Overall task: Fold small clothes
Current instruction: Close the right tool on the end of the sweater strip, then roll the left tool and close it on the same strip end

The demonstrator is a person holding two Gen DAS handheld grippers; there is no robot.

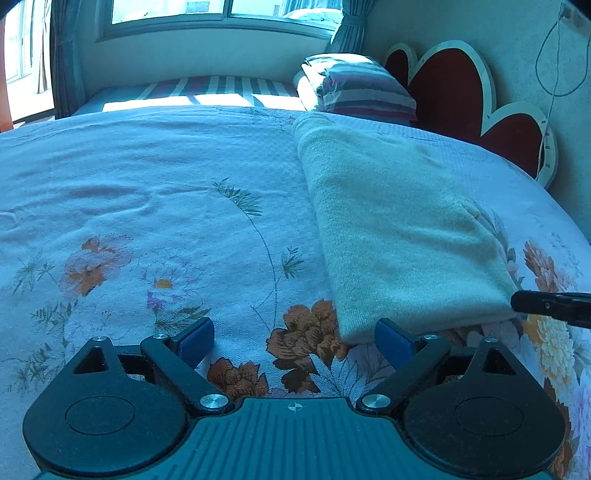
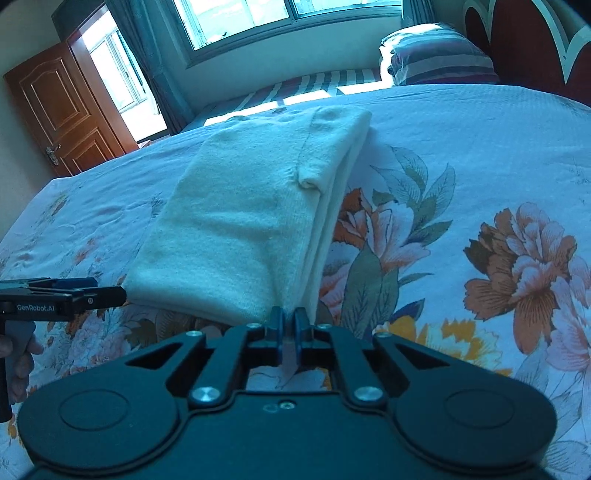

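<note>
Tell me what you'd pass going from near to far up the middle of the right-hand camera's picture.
Right gripper, fingers pinched on the near edge of the folded cream garment → flowered bedspread → striped sheet → window.

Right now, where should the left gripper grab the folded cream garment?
Probably the near-left corner of the cream garment, low from the near edge: it lies flat beside the open left gripper, and the right gripper already pinches the other near corner.
</note>
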